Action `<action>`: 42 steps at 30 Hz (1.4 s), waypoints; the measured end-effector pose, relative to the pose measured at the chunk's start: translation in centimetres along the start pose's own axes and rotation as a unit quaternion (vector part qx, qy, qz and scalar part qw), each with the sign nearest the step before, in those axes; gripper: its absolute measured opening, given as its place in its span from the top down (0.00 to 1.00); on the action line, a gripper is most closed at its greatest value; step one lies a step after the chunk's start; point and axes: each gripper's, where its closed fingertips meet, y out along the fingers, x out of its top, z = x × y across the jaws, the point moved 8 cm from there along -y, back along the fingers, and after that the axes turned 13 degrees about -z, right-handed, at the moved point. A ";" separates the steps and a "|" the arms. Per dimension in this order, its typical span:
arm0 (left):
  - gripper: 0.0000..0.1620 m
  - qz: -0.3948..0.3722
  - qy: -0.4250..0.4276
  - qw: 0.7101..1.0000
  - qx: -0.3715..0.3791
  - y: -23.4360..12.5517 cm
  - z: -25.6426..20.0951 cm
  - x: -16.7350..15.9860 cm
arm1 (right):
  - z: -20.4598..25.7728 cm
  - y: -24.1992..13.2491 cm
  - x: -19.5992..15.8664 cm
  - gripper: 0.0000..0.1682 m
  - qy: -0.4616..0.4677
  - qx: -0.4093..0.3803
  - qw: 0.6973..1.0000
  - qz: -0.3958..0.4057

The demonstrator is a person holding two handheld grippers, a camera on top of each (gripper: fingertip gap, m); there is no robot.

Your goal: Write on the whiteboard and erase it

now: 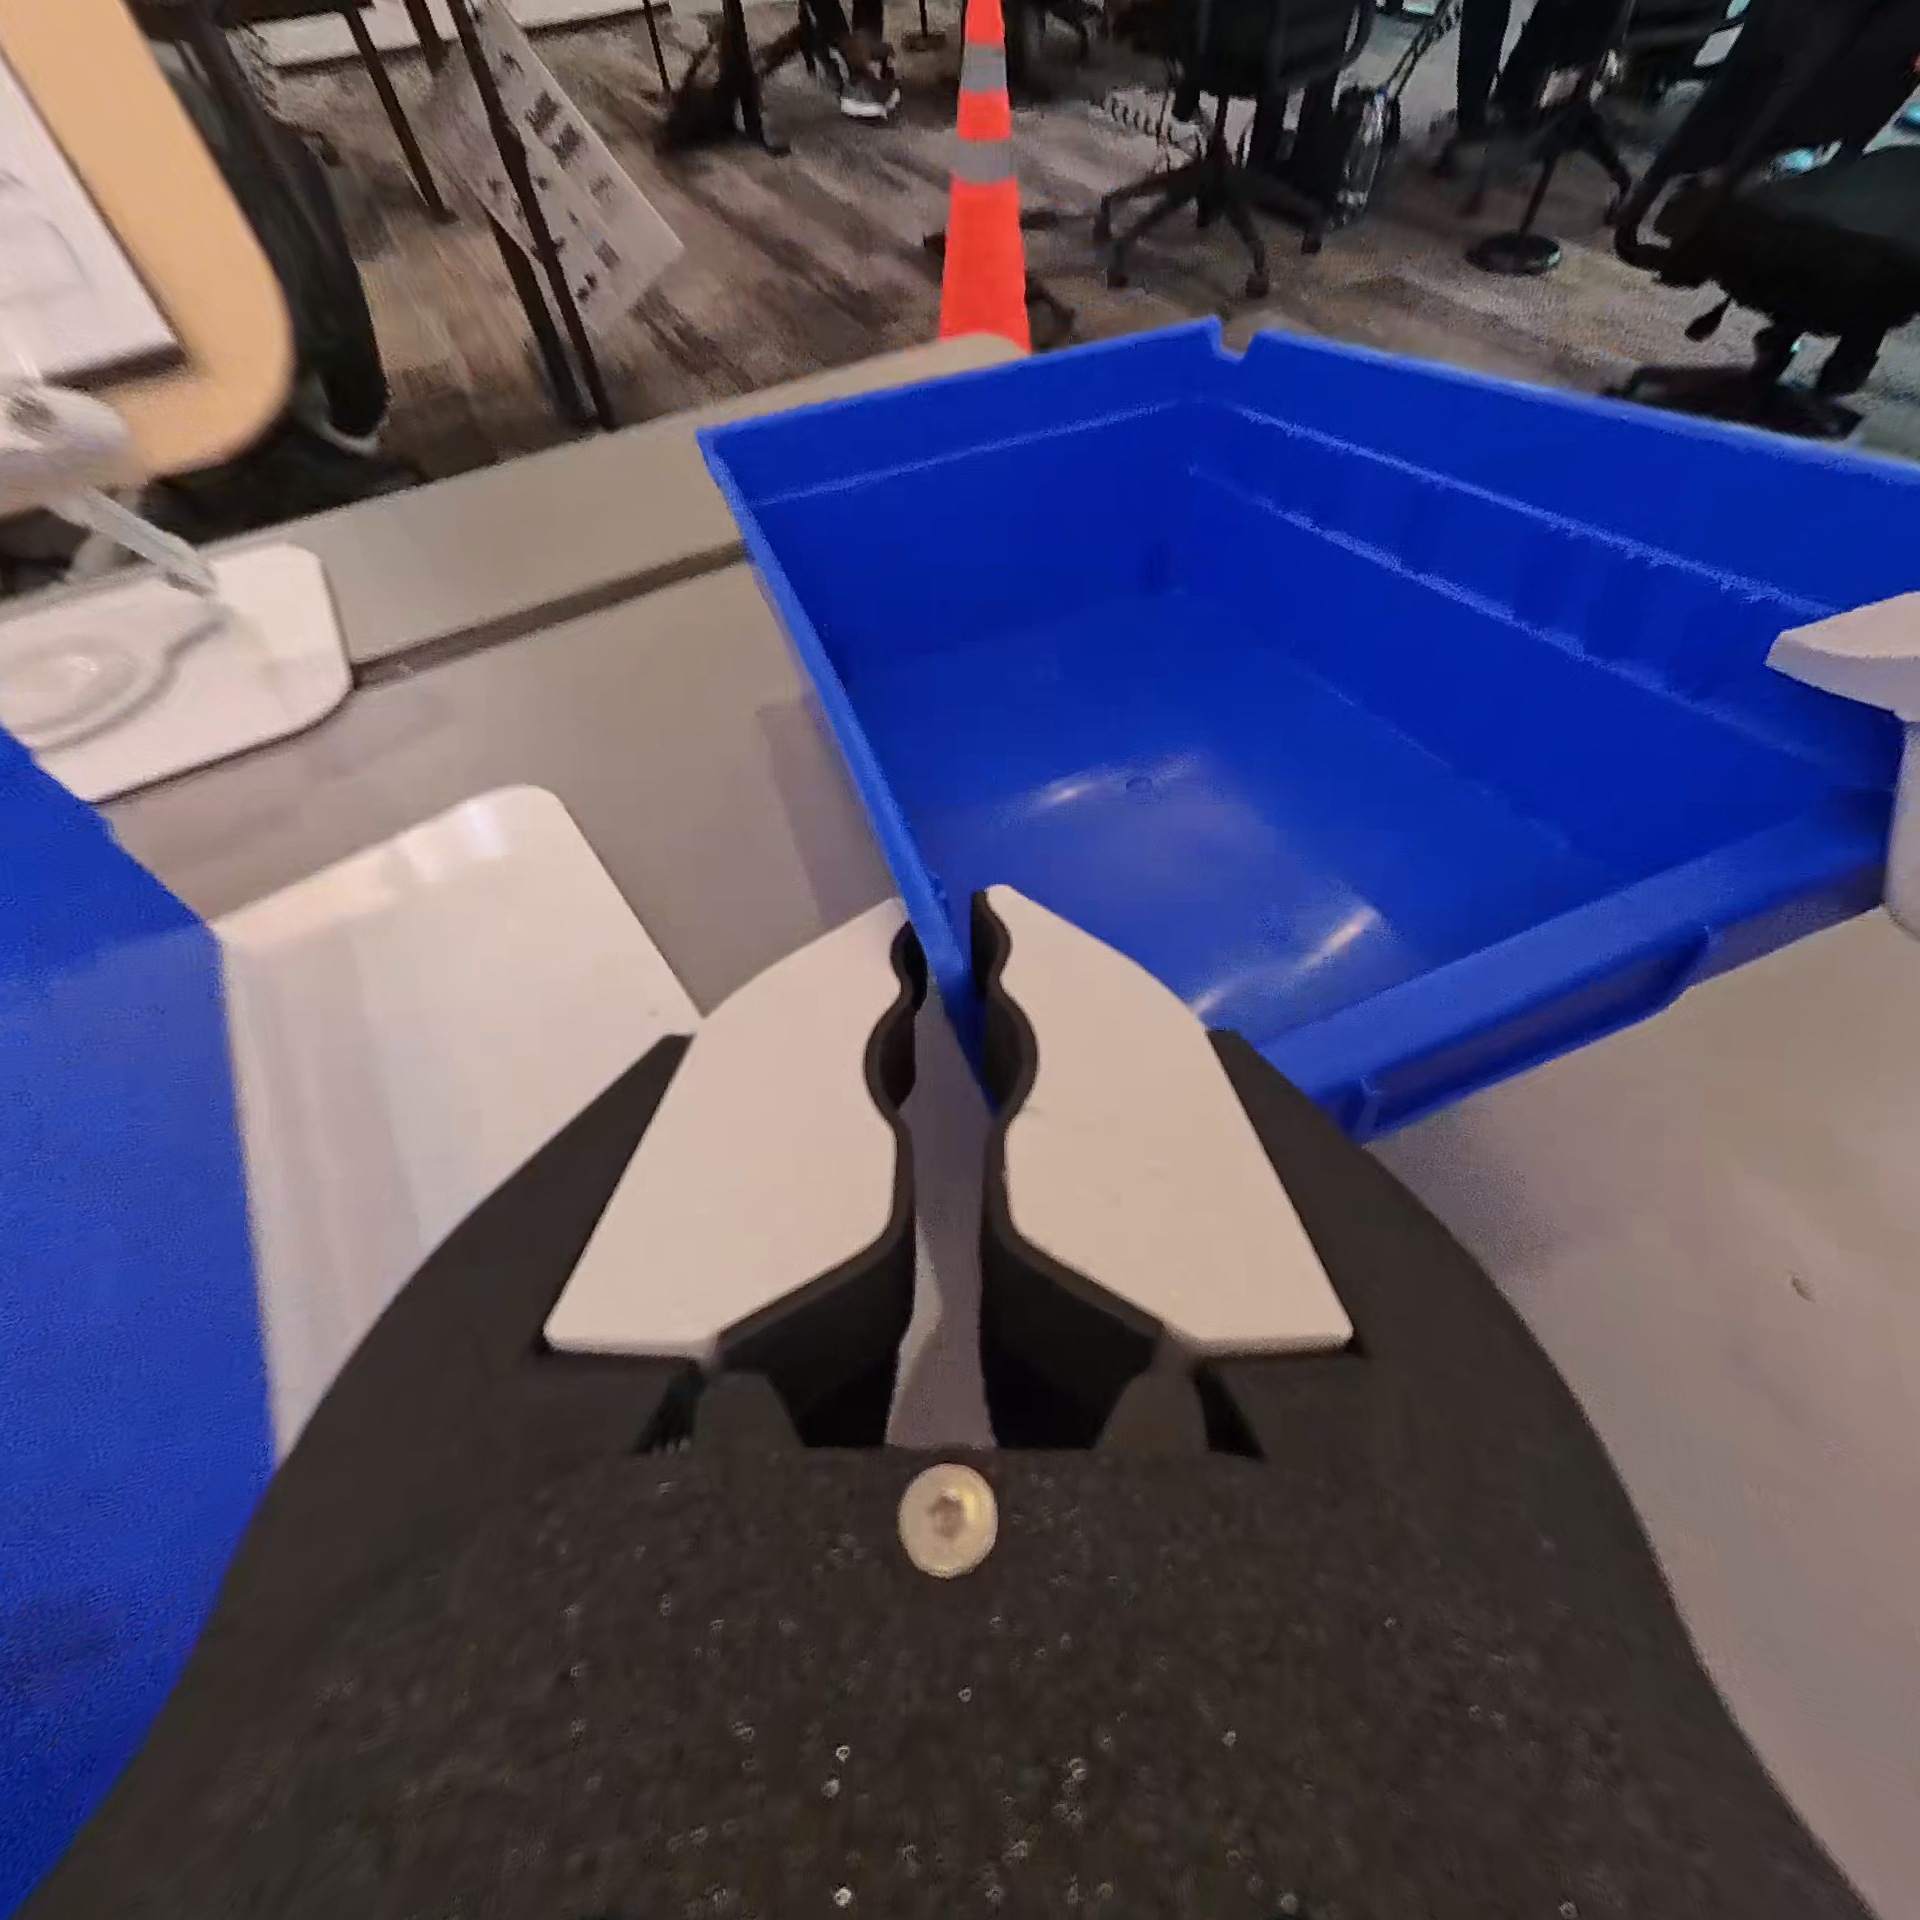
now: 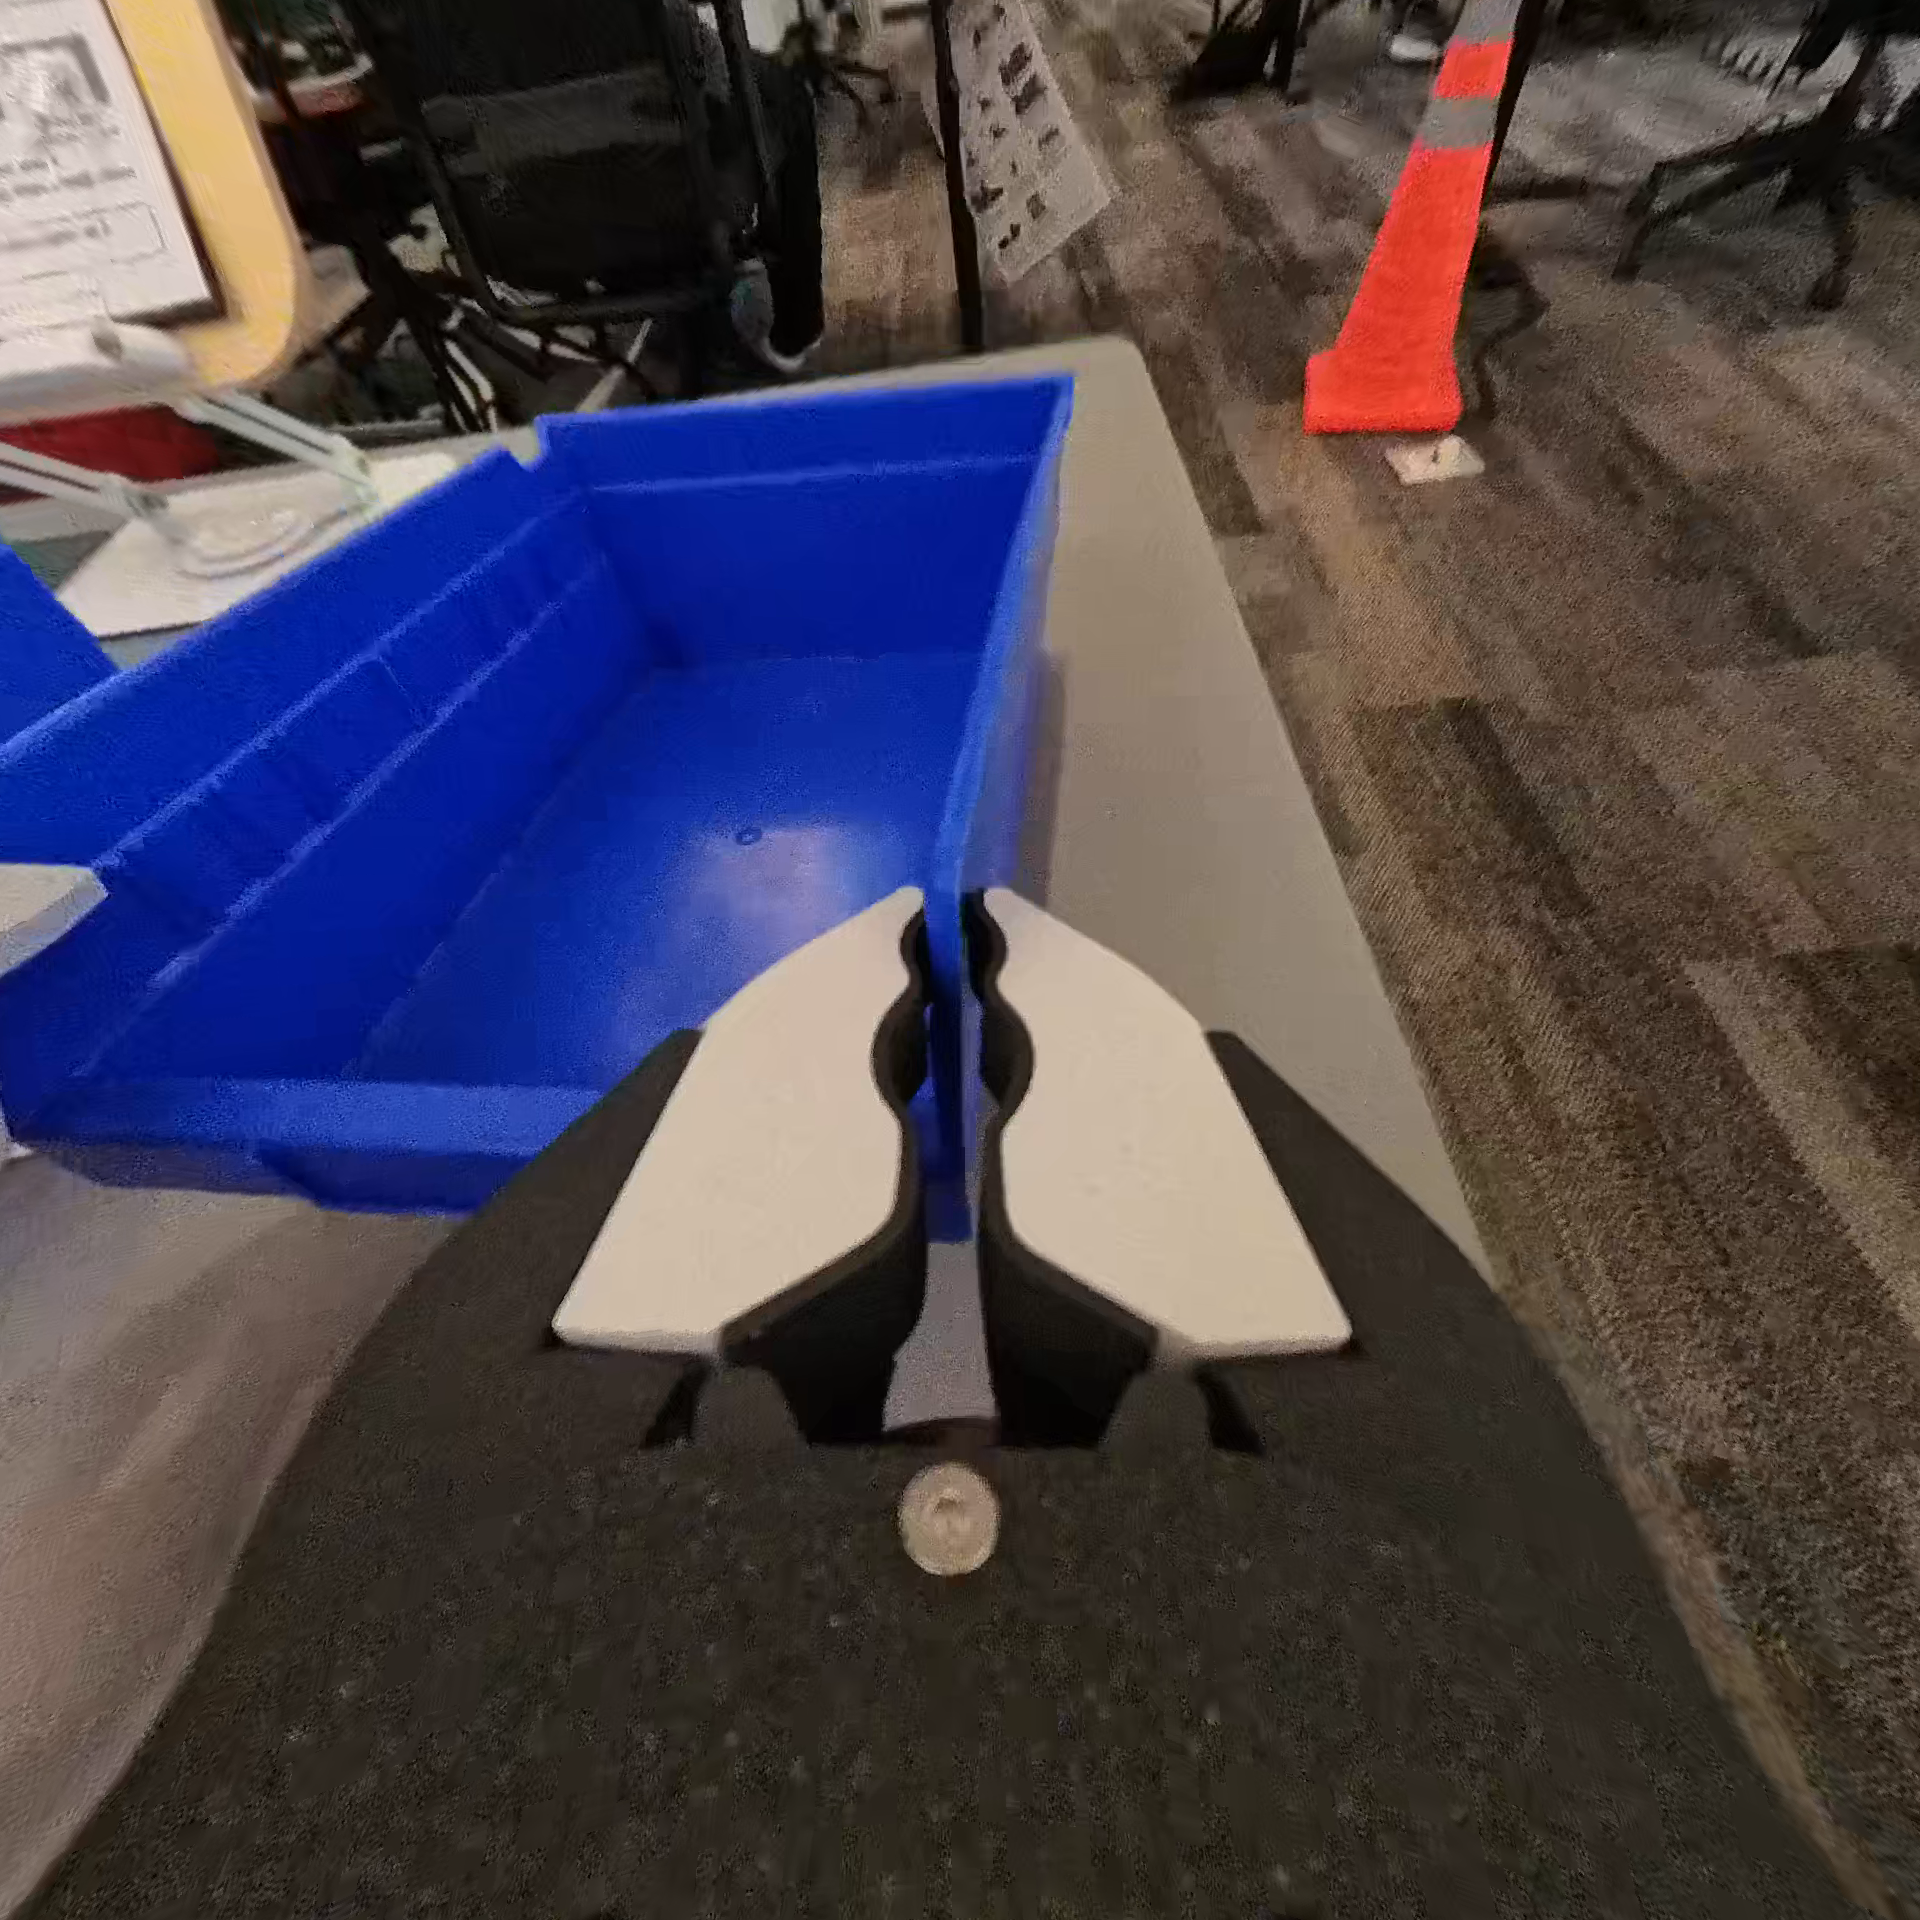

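Two hand-held grippers clamp one empty blue plastic bin (image 1: 1299,831) on the grey table (image 1: 1621,1299): the left hand-held gripper (image 1: 948,914) pinches its left wall, the right hand-held gripper (image 2: 948,914) its right wall, jaws nearly shut. Left of the bin lies a glossy white rounded whiteboard (image 1: 416,997), flat, its visible part blank

The blue bin (image 1: 1299,727) fills the middle of the grey table (image 1: 1662,1351), its inside bare and open from above. The left gripper (image 1: 943,914) is clamped on its left wall, and the right gripper (image 2: 943,914) on its right wall, so both side rims are taken. Left of the bin lie a white board (image 1: 416,987), a second blue bin (image 1: 104,1143) and, farther off, a white lamp base (image 1: 177,675). Near the front wall the tabletop is free. Right of the bin only a narrow strip of table remains before the edge, and an orange traffic cone (image 2: 1423,260) stands on the floor beyond.
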 end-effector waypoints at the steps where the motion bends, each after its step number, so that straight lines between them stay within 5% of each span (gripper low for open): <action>1: 0.95 -0.003 0.004 1.000 0.001 0.3 -0.4 -0.6 | -0.6 0.2 -1.0 0.97 0.017 0.003 1.000 0.000; 9: 0.88 0.015 -0.044 0.996 -0.072 0.0 -2.7 -5.1 | -3.7 1.1 -4.9 0.94 0.132 0.006 0.990 0.043; 11: 0.82 0.031 -0.053 0.993 -0.103 -0.3 -2.8 -5.0 | -4.2 0.8 -5.2 0.86 0.135 -0.006 0.989 0.060; 13: 0.68 0.030 -0.069 0.989 -0.129 -1.7 -1.9 -4.0 | -4.6 -0.2 -4.1 0.81 0.118 -0.019 0.993 0.017; 17: 0.61 -0.017 -0.066 0.986 -0.150 -7.4 3.2 -0.1 | -2.9 -3.2 1.6 0.75 -0.003 -0.077 0.990 -0.122; 20: 0.61 -0.050 -0.015 0.996 -0.077 -12.4 9.9 1.8 | 3.8 -3.9 5.2 0.70 -0.075 -0.006 0.981 -0.181; 23: 0.62 -0.043 0.019 0.998 0.046 -16.7 18.2 0.2 | 13.7 -3.8 6.0 0.62 -0.092 0.104 0.969 -0.204; 28: 0.61 0.015 -0.036 0.986 0.160 -20.1 27.2 -6.8 | 30.2 -2.0 -1.8 0.51 -0.009 0.240 0.966 -0.100; 32: 0.62 0.060 -0.062 0.987 0.138 -19.0 28.9 -9.0 | 34.9 -0.4 -7.7 0.64 -0.042 0.152 0.987 -0.027; 33: 0.69 0.065 -0.083 0.988 0.115 -18.6 28.7 -9.4 | 35.0 0.0 -8.3 0.70 -0.065 0.120 0.990 -0.027; 35: 0.90 0.067 -0.090 0.987 0.116 -18.5 28.8 -9.5 | 35.0 0.8 -9.2 0.97 -0.076 0.092 0.993 0.001; 42: 0.99 0.059 -0.079 0.980 0.175 -21.2 32.4 -8.1 | 39.4 0.6 -7.3 0.98 -0.058 0.085 0.995 0.006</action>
